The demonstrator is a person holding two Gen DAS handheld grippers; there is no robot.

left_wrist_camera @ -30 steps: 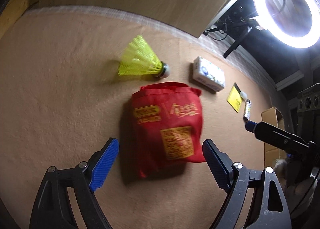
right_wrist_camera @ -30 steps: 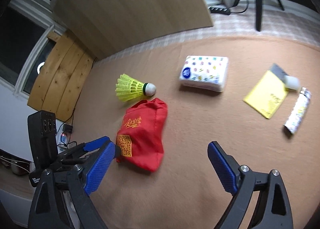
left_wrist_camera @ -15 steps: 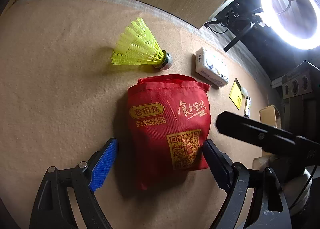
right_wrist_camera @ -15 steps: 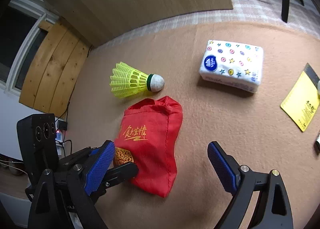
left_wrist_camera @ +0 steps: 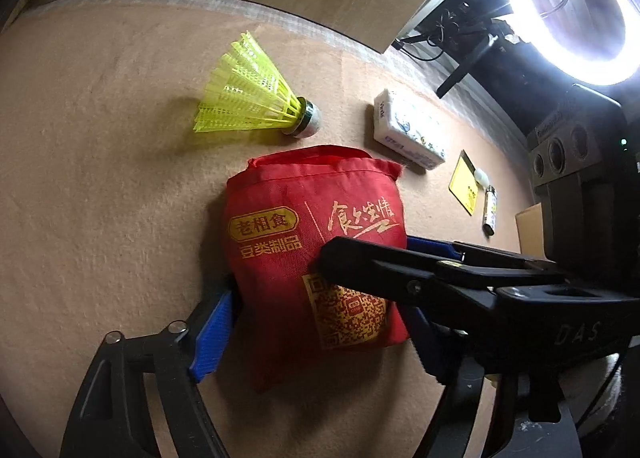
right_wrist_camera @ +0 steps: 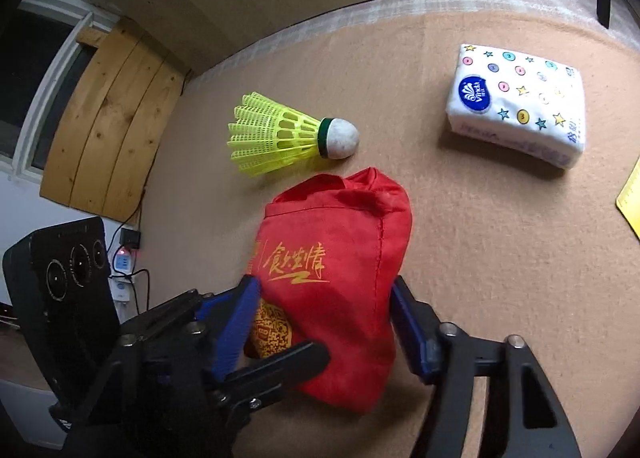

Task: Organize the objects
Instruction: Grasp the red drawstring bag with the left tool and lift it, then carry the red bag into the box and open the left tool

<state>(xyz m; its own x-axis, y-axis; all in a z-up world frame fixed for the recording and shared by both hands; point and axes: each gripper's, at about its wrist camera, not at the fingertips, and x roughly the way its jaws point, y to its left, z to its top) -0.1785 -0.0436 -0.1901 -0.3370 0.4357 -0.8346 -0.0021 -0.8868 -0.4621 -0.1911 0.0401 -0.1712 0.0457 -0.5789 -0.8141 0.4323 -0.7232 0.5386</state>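
The red bag [left_wrist_camera: 312, 254] lay flat on the tan counter [left_wrist_camera: 100, 177], its mouth toward the yellow shuttlecock [left_wrist_camera: 256, 101] just beyond; both claws straddled it and had just been closing, the left claw [left_wrist_camera: 320, 332] with its blue pads touching the bag's lower sides, the right claw [right_wrist_camera: 324, 322] pressing the cloth from either side; whether either grip was firm I could not tell; the tissue pack [right_wrist_camera: 520, 101], yellow card [left_wrist_camera: 464, 185] and small tube [left_wrist_camera: 490, 209] lay apart, loose; judging by this, nothing was yet packed, and opening the bag came first.
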